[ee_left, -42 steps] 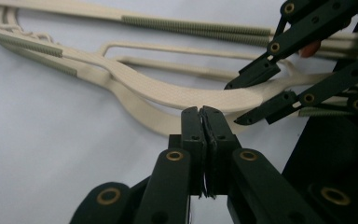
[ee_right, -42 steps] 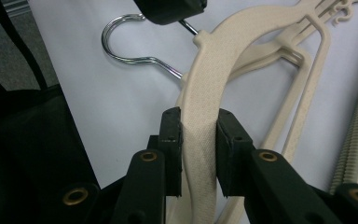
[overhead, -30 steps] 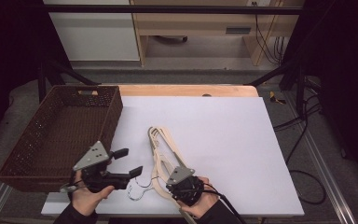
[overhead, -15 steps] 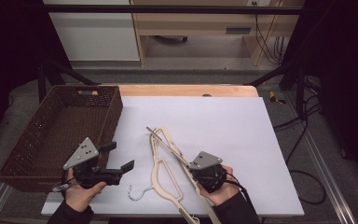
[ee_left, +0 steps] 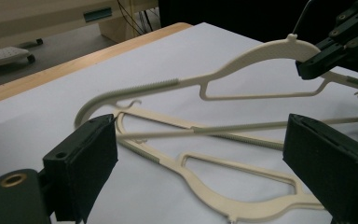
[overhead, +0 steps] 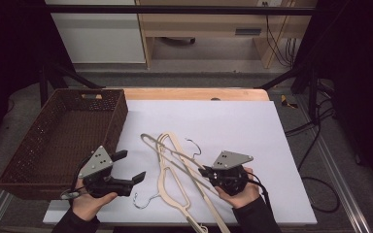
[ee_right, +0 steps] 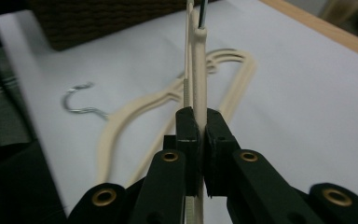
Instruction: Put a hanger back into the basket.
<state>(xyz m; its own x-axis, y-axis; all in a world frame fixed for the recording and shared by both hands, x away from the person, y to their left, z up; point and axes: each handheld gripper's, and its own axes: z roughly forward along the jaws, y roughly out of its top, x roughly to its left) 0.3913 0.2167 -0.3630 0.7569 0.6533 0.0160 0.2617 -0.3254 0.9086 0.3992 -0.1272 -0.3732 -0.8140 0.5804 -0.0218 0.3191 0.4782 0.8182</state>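
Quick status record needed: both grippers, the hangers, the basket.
left gripper: open, holds nothing, near the basket's front corner
right gripper: shut on lifted hanger
lifted hanger: cream, tilted, raised off the sheet at the gripped end
flat hanger: cream, lying on the white sheet, metal hook toward the left gripper
basket: brown wicker, on the table's left, nothing seen inside
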